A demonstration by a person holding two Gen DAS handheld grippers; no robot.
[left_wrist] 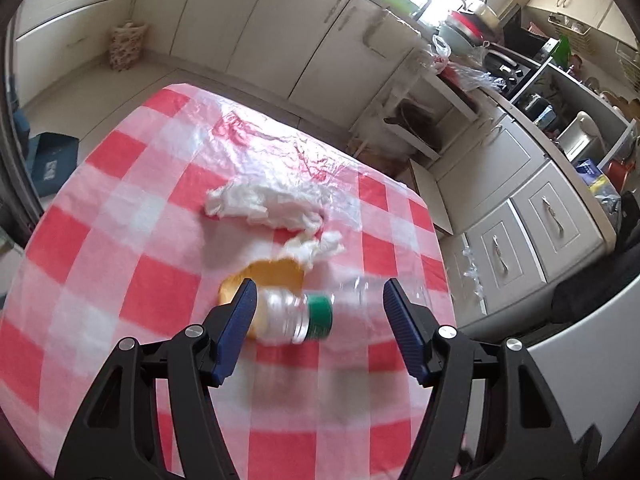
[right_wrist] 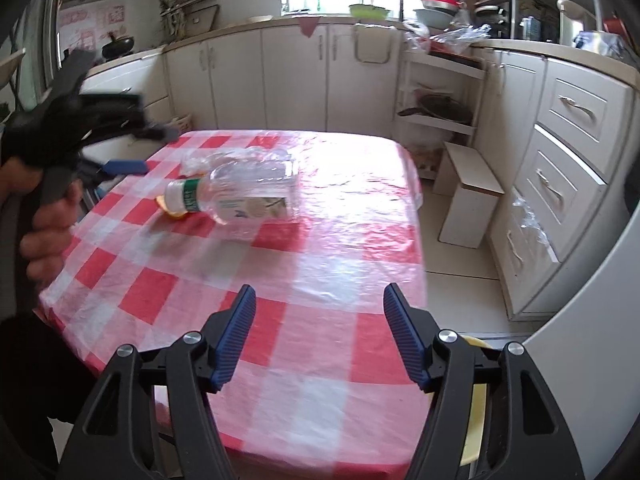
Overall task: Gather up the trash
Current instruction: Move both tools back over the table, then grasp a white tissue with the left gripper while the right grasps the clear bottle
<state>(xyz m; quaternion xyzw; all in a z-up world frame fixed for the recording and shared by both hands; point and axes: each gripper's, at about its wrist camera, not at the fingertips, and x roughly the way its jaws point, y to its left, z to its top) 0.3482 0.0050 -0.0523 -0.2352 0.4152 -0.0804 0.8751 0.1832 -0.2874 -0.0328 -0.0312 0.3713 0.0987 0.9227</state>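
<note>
A clear plastic bottle (right_wrist: 248, 192) with a green cap band lies on its side on the red-and-white checked table (right_wrist: 328, 280). In the left wrist view its cap end (left_wrist: 316, 316) lies between the fingers of my open left gripper (left_wrist: 318, 308), blurred. An orange peel (left_wrist: 268, 280) lies under the bottle neck. Crumpled white tissues (left_wrist: 260, 204) (left_wrist: 316, 246) lie beyond it. My right gripper (right_wrist: 320, 312) is open and empty over the near part of the table. The left gripper (right_wrist: 120, 166) shows at the left in the right wrist view.
A clear plastic sheet (left_wrist: 288, 152) covers the far part of the table. White cabinets and drawers (right_wrist: 568, 184) line the right side. A white step stool (right_wrist: 468, 196) stands off the table's far right corner. A blue box (left_wrist: 52, 160) sits on the floor at left.
</note>
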